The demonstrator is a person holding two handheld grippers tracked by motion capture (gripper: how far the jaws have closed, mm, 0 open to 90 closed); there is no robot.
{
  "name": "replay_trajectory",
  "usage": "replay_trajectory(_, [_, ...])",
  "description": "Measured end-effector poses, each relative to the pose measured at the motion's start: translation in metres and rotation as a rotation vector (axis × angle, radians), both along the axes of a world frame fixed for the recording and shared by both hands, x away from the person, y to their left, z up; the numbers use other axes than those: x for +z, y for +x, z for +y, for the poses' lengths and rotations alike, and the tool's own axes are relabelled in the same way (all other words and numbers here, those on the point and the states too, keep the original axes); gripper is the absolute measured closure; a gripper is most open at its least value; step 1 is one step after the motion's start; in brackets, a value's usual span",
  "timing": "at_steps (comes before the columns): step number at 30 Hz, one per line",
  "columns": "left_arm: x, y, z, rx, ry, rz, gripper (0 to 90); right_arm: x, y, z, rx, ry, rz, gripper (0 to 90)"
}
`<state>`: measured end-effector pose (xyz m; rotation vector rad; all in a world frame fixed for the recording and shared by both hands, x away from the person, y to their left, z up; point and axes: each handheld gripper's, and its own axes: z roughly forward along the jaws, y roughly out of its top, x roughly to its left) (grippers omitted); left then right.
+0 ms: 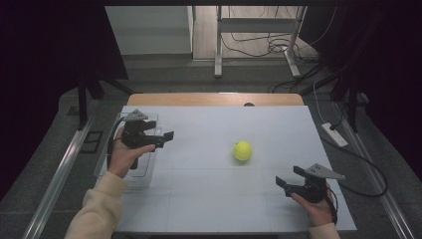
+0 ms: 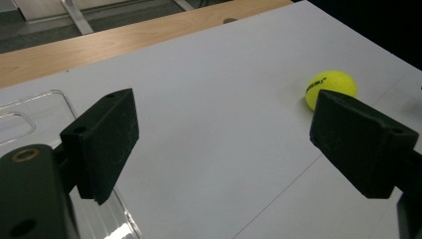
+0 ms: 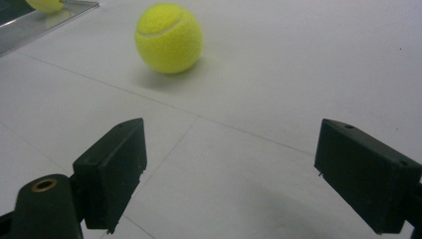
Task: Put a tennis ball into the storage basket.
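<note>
A yellow tennis ball (image 1: 242, 150) rests on the white table sheet (image 1: 214, 199), a little right of centre. My left gripper (image 1: 166, 139) is held over the left side of the table, open and holding nothing, its jaws facing right toward the ball. In the left gripper view the ball (image 2: 331, 84) lies far off, just above the right jaw, with the left gripper (image 2: 224, 129) wide open. My right gripper (image 1: 289, 177) hovers near the front right corner, open. In the right gripper view the ball (image 3: 169, 37) sits ahead and left of the right gripper (image 3: 229, 149).
A clear plastic container (image 1: 144, 174) stands at the table's left edge under the left hand, its rim (image 2: 30, 114) visible. A yellow patch (image 3: 45, 5) shows at its edge; I cannot tell what it is. Bare wood (image 1: 214, 99) borders the far side. Cables and a power strip (image 1: 334, 134) lie on the floor to the right.
</note>
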<state>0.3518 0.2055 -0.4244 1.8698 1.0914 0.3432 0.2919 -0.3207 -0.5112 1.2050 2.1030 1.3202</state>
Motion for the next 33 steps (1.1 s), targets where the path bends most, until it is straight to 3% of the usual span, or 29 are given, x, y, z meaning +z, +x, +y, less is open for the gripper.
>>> replay_trajectory(16, [-0.003, -0.002, -0.013, -0.022, 0.007, -0.003, 12.7, -0.001, 0.003, 0.005, 0.027, -0.013, -0.002, 13.0])
replay_trajectory(33, [-0.004, 0.003, -0.038, -0.081, 0.002, 0.002, 12.2, -0.002, 0.002, 0.004, 0.031, -0.012, -0.003, 13.1])
